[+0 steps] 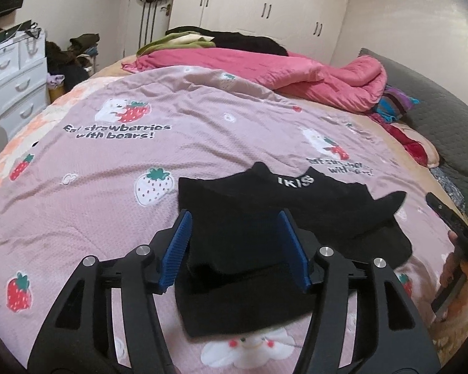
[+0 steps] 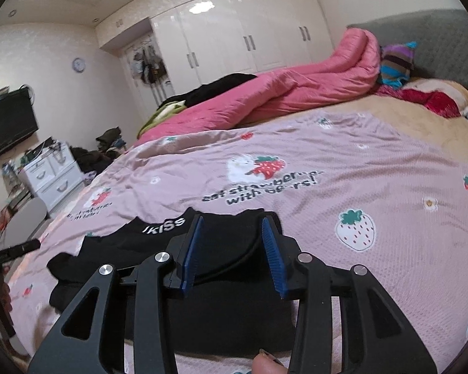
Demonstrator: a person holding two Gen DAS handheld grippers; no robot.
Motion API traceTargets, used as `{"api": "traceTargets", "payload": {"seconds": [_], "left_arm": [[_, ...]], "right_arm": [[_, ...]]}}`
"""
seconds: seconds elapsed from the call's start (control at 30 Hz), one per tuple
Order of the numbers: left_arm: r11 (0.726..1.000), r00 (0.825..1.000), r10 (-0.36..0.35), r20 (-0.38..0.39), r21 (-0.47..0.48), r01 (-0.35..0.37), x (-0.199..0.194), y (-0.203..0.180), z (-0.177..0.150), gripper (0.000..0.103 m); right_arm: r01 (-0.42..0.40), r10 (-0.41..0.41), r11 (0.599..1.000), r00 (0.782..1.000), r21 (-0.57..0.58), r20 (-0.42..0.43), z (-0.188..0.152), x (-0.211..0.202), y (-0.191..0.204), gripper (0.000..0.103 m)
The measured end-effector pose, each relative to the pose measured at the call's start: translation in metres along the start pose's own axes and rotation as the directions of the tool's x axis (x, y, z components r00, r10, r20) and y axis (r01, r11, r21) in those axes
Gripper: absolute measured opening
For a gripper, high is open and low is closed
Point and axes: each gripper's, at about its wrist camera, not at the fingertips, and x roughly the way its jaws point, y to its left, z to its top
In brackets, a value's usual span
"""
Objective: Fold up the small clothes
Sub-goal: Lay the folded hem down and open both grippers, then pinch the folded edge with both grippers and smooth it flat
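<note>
Both grippers, left (image 1: pixel 234 249) and right (image 2: pixel 232 255), jaws part-open, gripping nothing, above black knit garment (image 1: pixel 265 199), lower frame centre; risk: loose fold springs open on soft pink strawberry-print bed cover (image 1: pixel 202 118).

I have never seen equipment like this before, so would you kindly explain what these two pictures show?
A person holds a two-finger gripper in each hand, and each carries a fisheye camera looking along its blue-padded fingers. One picture is from the left gripper, the other from the right gripper. Both hover over a black garment with white lettering, lying on a pink strawberry-print bedspread. Both sets of jaws stand open with the garment seen between them; neither grips anything. A pink quilt lies farther back on the bed.
</note>
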Motion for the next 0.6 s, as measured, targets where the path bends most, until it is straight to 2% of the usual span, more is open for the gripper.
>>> {"api": "traceTargets", "payload": {"seconds": [0.07,0.1,0.2,0.23,0.33,0.43,0.6], "left_arm": [[1.0,1.0,-0.021,-0.007,0.022,0.021,-0.006,-0.006,-0.006,0.049],[0.999,0.999,-0.029,-0.015,0.034,0.029,-0.007,-0.01,-0.009,0.045],[0.996,0.997,-0.05,-0.054,0.077,0.054,-0.004,-0.022,-0.022,0.021],[0.994,0.995,-0.054,-0.079,0.094,0.062,0.0,-0.027,-0.026,0.017],[0.99,0.986,-0.034,-0.161,0.132,0.056,0.019,-0.035,-0.044,0.015],[0.989,0.976,0.001,-0.216,0.142,0.03,0.037,-0.032,-0.055,0.015],[0.99,0.97,0.06,-0.236,0.137,-0.028,0.056,-0.02,-0.058,0.015]], "right_arm": [[-0.019,0.018,0.999,1.0,-0.047,-0.02,-0.004,0.0,0.011,0.035],[-0.031,0.028,0.997,0.999,-0.073,-0.036,-0.006,0.002,0.017,0.032],[-0.08,0.064,0.987,0.992,-0.142,-0.111,-0.017,0.011,0.036,0.029],[-0.09,0.065,0.981,0.987,-0.173,-0.146,-0.022,0.016,0.044,0.029],[-0.068,0.002,0.962,0.97,-0.263,-0.242,-0.04,0.033,0.063,0.028],[-0.023,-0.069,0.956,0.952,-0.294,-0.297,-0.054,0.05,0.067,0.026],[0.053,-0.15,0.957,0.93,-0.284,-0.335,-0.065,0.074,0.05,0.026]]}}
